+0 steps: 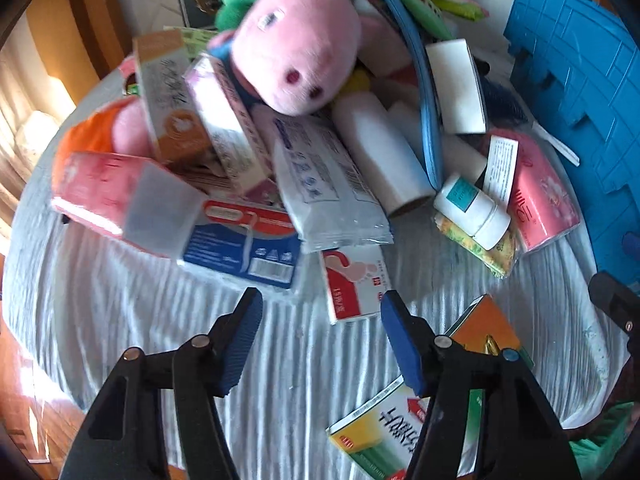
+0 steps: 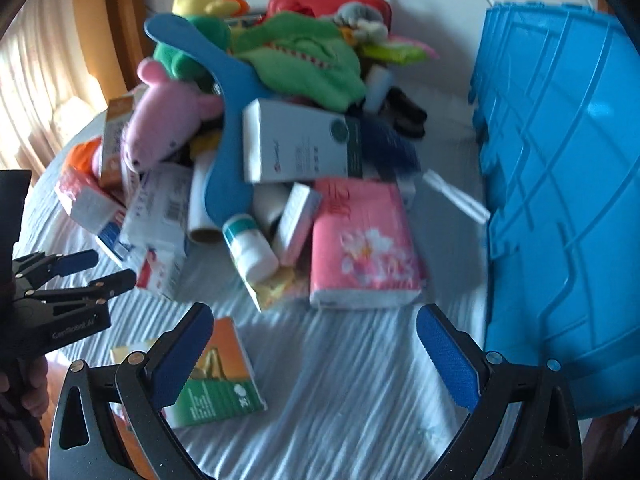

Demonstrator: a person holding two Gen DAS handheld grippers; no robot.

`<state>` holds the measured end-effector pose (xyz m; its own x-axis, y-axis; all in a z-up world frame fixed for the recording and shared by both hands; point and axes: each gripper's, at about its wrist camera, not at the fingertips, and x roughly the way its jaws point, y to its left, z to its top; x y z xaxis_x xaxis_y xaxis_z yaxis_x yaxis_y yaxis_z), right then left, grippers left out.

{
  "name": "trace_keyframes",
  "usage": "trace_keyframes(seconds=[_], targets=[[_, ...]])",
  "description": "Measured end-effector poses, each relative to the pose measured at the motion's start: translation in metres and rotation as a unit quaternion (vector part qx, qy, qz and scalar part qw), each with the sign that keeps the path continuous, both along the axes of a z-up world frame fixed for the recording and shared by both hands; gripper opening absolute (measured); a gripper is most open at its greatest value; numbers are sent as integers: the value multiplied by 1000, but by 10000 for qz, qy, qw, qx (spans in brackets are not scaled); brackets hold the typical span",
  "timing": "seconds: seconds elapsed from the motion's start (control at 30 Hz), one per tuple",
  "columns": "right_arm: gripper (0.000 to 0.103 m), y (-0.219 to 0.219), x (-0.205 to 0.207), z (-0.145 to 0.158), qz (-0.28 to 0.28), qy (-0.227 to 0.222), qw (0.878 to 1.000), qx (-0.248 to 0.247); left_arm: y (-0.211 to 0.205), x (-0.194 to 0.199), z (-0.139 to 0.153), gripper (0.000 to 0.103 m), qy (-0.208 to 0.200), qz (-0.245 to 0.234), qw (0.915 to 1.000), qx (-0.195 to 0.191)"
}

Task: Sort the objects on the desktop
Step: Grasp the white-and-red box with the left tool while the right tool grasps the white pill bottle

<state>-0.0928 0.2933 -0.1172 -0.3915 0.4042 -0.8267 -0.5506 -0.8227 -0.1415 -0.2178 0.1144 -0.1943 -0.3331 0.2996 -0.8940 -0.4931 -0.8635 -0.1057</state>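
Beside the heaped clutter (image 2: 256,152) stands a blue crate (image 2: 560,200).

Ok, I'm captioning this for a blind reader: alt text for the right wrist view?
An open right claw hovers over a striped cloth, facing a heap of boxes, a pink tissue pack and plush toys. A blue crate stands right; the left claw is at the left edge.
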Motion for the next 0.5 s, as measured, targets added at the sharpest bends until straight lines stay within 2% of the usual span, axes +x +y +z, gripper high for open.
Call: trace_keyframes(seconds=[0.2,0.27,0.33,0.4,0.47,0.5], targets=[[103,14,-1,-17,-2,-86,9995,-291,31,1,-8,61,127,-220,9996,-108],[96,15,-4,-18,56,-76,9995,-311,38,2,-10,61,56,-245,9996,-154],[79,14,-9,-18,137,-85,9994,-309,40,2,-14,61,-134,-189,9997,-88],[76,13,-16,-19,235,-85,9992,-301,42,1,-25,60,-344,-94,9993,-146],[76,12,-21,-18,342,-88,9989,-307,41,-4,-34,47,-413,25,9989,-208],[76,11,-25,-18,398,-96,9987,-301,39,-5,-32,44,-336,44,9993,-132]])
